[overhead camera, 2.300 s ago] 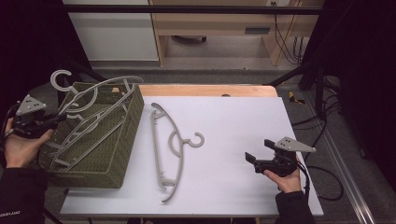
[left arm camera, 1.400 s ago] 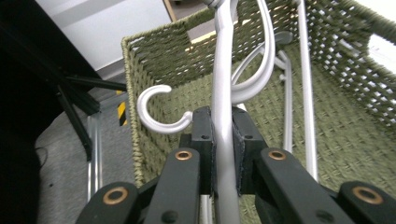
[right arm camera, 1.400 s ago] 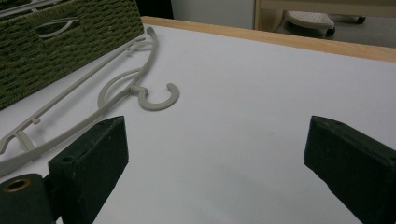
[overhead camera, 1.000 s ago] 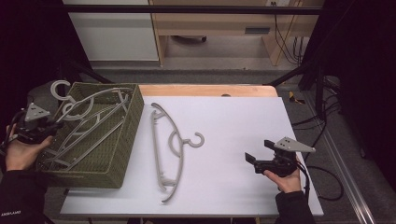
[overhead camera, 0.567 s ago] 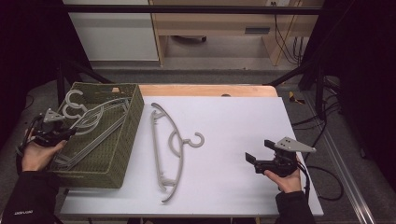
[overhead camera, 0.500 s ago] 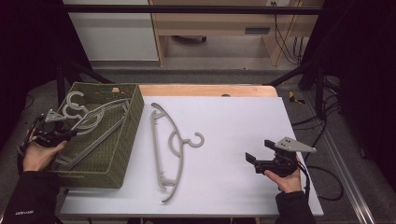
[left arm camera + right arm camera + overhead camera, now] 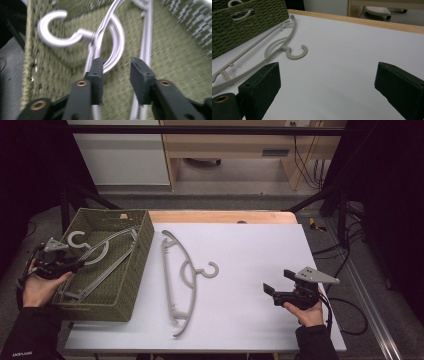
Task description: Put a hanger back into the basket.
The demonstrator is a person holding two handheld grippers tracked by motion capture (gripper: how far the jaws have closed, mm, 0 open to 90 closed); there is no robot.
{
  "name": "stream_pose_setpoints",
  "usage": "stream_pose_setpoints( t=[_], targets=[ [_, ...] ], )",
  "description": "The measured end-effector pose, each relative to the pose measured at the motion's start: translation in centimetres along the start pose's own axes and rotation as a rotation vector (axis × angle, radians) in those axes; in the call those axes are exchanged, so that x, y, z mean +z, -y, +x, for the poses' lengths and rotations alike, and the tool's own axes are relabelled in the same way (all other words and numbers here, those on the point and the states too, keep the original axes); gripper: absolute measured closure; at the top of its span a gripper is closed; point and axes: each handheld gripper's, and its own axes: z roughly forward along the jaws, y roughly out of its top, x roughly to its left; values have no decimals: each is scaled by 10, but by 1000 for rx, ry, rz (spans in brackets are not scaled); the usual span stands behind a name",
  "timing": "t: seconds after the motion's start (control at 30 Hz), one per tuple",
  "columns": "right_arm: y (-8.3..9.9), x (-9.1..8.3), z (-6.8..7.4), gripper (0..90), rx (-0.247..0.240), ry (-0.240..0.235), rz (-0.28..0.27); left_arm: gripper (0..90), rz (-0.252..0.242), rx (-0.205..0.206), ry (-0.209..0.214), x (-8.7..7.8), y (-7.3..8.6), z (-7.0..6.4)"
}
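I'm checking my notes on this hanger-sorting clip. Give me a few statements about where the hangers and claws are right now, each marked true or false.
1. A hanger lies flat on the white table. True.
2. The left claw is clamped shut on a hanger. False: its jaws stand apart over the hanger in the basket.
3. The right claw holds a hanger. False: it is open and empty.
4. The woven basket sits at the table's left side. True.

Dim, dark surround; blurred left gripper view
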Motion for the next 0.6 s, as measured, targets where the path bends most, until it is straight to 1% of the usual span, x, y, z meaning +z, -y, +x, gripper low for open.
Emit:
stream_pose_setpoints(
  t=[0.03, 0.07, 0.1, 0.13, 0.17, 0.2, 0.23, 0.27, 0.3, 0.33, 0.37, 0.4, 0.47, 0.5, 0.53, 0.57, 0.6],
  targets=[
    [0, 0, 0, 68, 0, 0, -1, 522, -36, 6, 27, -4, -2, -8],
    [0, 0, 0, 68, 0, 0, -1, 477, -36, 6, 27, -4, -2, -8],
    [0, 0, 0, 68, 1, 2, -2, 443, -71, 10, 43, -7, -5, -17],
    [0, 0, 0, 68, 1, 2, -2, 411, -71, 10, 43, -7, -5, -17],
    [0, -1, 0, 68, 1, 1, -2, 411, -96, 8, 53, -9, -6, -22],
    [0, -1, 0, 68, 5, 0, -5, 383, -119, 6, 66, -11, -8, -27],
    [0, -1, -1, 67, 1, 2, -5, 335, -157, 7, 76, -15, -11, -36],
    [0, -1, 0, 67, 3, 0, -7, 320, -157, 7, 76, -15, -11, -36],
    [0, -1, 0, 67, 3, 0, -7, 320, -172, 14, 82, -17, -13, -41],
    [0, -1, -1, 68, 1, 0, -8, 302, -192, 10, 90, -20, -15, -47],
    [-1, -2, -1, 67, -3, -2, -10, 276, -203, 8, 98, -22, -16, -51],
    [-1, -3, -1, 67, 1, 0, -13, 262, -227, 18, 115, -26, -19, -61],
    [-1, -3, -1, 67, -3, -2, -14, 232, -263, 25, 131, -31, -21, -71],
    [-2, -4, -1, 67, 2, 1, -16, 215, -278, 22, 137, -32, -22, -77],
    [-2, -4, -1, 67, 2, 1, -16, 195, -278, 22, 137, -32, -22, -77],
    [-2, -4, -1, 67, 3, 0, -18, 180, -289, 19, 145, -33, -23, -81],
    [-2, -4, -1, 67, 2, 1, -19, 168, -306, 13, 166, -35, -24, -91]
  ],
)
